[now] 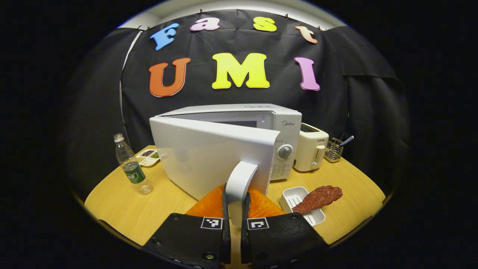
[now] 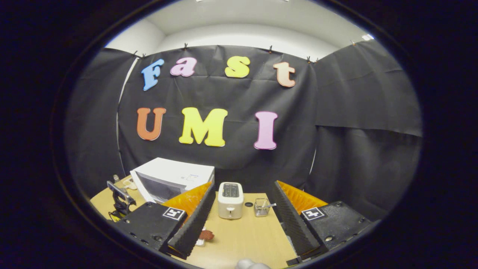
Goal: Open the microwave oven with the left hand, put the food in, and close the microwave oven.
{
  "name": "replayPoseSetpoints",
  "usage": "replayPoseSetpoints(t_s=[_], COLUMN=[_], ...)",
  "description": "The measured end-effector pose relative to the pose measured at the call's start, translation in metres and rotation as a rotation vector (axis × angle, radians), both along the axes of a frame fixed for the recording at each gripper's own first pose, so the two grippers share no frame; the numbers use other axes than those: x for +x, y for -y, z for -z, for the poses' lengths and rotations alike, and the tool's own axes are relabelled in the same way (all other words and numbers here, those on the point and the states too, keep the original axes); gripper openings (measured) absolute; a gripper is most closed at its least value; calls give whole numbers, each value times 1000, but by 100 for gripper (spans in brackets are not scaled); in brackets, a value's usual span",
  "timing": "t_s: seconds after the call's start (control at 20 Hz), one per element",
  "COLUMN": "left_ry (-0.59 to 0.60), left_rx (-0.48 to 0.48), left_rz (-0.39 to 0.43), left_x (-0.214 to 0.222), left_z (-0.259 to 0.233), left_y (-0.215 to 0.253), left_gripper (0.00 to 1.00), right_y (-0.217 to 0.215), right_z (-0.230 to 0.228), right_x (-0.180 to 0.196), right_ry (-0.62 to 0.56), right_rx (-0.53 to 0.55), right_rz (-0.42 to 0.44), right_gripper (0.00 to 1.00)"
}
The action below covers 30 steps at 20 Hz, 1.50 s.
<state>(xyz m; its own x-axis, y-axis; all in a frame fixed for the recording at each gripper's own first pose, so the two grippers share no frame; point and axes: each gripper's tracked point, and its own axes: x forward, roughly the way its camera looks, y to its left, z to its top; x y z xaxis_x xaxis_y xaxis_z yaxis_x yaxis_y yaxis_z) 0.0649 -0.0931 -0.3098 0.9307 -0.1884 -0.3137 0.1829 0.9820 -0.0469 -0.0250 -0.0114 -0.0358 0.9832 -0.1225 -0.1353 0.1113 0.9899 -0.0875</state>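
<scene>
Left gripper [image 1: 235, 215] clamps the door handle [image 1: 239, 179]; microwave [image 1: 239, 149] door partly open. Right gripper [image 2: 239, 220] hangs spread, empty. Food [image 1: 321, 198] remains in its near-right tray [image 1: 295, 196]; loading and closing remain.

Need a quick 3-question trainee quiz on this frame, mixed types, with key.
1. True or false: the microwave door is fully closed.
2. What is the left gripper clamped on? A) the water bottle B) the door handle C) the toaster
3. Fill in: the food rests partly on a white ____ on the table.

Key:
1. False; the door is swung partly open.
2. B; its jaws are shut on the handle. The right gripper hangs open, near the toaster.
3. tray
</scene>
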Motion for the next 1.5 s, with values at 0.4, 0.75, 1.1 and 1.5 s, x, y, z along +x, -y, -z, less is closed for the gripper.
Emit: replayPoseSetpoints(t_s=[0.4, 0.75, 1.1, 1.5], left_ry=[-43, -55, -54, -84], left_rx=[40, 65, 64, 50], left_rz=[-102, -183, -144, -157], left_x=[-36, -54, -54, -67], left_z=[10, 15, 12, 18], left_y=[-69, -124, -138, -180], left_gripper=[12, 22, 97, 98], right_y=[-46, -83, -96, -110], right_z=[9, 23, 23, 44], right_x=[17, 33, 32, 27], right_ry=[-6, -38, -39, -81], right_rx=[29, 57, 29, 39], right_rz=[-105, -176, -178, -174], right_gripper=[98, 98, 98, 99])
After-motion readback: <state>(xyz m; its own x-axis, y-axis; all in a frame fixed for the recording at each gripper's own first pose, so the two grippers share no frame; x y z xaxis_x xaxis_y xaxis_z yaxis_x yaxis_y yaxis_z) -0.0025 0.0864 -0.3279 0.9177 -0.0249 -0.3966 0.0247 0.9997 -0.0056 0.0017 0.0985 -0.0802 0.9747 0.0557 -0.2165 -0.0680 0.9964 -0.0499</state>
